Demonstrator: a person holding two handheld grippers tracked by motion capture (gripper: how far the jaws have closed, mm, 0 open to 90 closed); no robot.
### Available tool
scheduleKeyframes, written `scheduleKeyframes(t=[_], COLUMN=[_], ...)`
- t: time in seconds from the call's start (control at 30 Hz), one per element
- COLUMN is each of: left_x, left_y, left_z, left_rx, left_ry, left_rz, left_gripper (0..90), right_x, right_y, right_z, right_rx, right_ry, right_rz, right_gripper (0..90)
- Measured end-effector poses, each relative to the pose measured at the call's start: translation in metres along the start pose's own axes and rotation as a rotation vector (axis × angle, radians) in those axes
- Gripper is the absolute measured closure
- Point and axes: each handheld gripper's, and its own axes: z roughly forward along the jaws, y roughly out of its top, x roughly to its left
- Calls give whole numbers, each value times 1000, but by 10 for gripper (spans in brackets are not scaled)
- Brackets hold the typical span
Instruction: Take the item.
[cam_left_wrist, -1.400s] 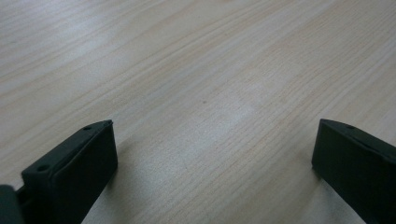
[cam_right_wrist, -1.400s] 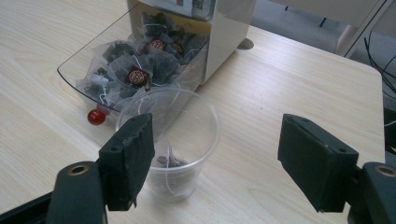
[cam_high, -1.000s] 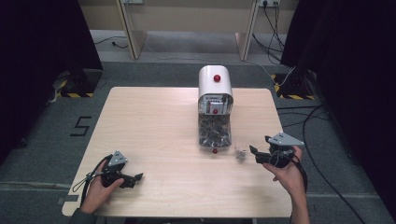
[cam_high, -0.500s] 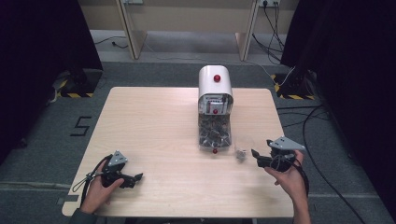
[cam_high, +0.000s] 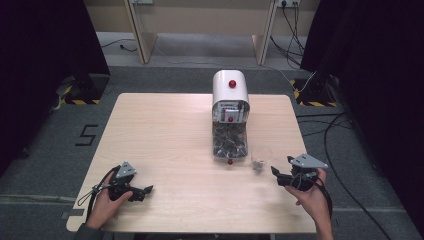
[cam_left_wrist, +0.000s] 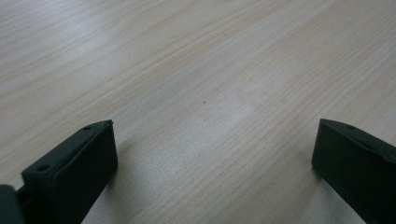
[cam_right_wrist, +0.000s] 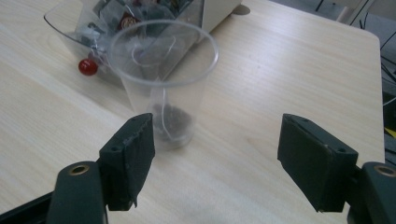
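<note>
**Cup ahead of spread jaws**

Pale wood bench (cam_high: 165, 130) on grey carpet, seen from above: a white dispenser (cam_high: 230, 92) with its clear tray (cam_high: 229, 145) of dark packets, a clear cup (cam_high: 260, 157) just right of it. Right gripper (cam_high: 280, 176) sits near the cup, left gripper (cam_high: 142, 191) well apart.

Left gripper (cam_left_wrist: 212, 149) view: jaws spread wide over bare wood.

Right gripper (cam_right_wrist: 215, 154) view: cup (cam_right_wrist: 163, 79) upright, a tea bag (cam_right_wrist: 173, 123) inside, jaws spread, holding nothing.

Right gripper view: the dispenser tray (cam_right_wrist: 70, 32) is cut off by the top edge, and the clear plastic cup (cam_right_wrist: 163, 70) hides part of it. The dark item in the cup's bottom (cam_right_wrist: 175, 122) is blurred. High view: the tray's contents (cam_high: 229, 141) are too small to identify.
</note>
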Motion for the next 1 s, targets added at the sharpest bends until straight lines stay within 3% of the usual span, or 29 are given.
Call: scheduleKeyframes(t=[0.27, 1.0], left_x=[0, 0], left_y=[0, 0], left_z=[0, 0], left_rx=[0, 0], left_ry=[0, 0], left_rz=[0, 0], left_gripper=[0, 0], right_x=[2, 12], right_y=[-16, -38], right_z=[-1, -1], right_rx=[21, 44], right_ry=[3, 21], right_rz=[15, 16], right_gripper=[282, 273])
